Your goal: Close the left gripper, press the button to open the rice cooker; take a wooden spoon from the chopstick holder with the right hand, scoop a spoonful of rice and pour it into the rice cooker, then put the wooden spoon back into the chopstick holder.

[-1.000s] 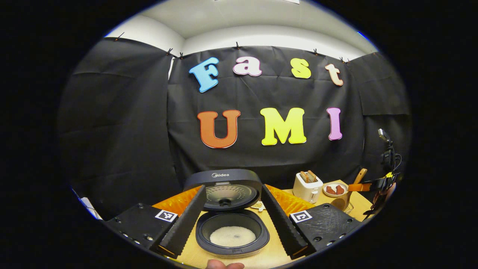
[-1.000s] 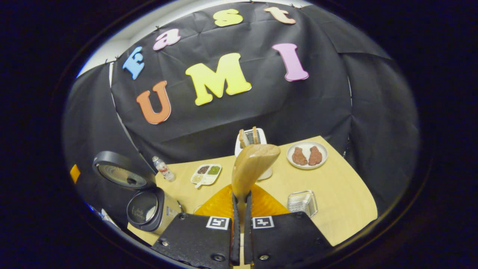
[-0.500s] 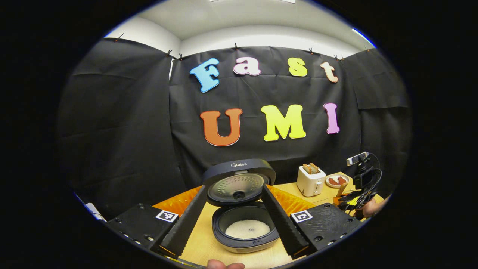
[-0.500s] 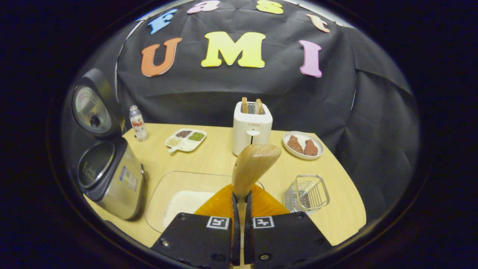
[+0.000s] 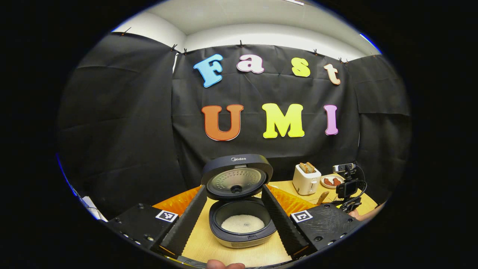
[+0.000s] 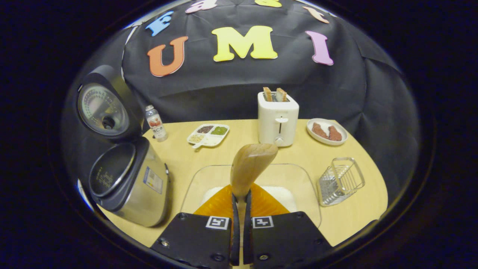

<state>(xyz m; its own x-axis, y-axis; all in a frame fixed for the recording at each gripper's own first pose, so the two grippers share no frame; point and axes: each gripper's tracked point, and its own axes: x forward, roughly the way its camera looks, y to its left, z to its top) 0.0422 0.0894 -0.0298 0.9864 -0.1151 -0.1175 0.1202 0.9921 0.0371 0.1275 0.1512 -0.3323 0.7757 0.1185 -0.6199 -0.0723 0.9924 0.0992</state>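
Right claw (image 6: 239, 209) is clamping the wooden spoon (image 6: 251, 168) above the rice tray (image 6: 298, 175); left claw (image 5: 233, 220) is hanging wide open, empty, facing the rice cooker (image 5: 239, 209).

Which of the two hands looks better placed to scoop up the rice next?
The right: its fingers already pinch the light wooden spoon just above the clear glass rice dish. The left gripper is open, facing the black rice cooker.

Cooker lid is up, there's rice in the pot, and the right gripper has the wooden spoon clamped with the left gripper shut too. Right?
Not quite. The left gripper is open: in the left gripper view its fingers stand wide apart on either side of the rice cooker. The rest holds: the lid is up, rice lies in the pot, and the right gripper is shut on the wooden spoon, as the right gripper view shows.
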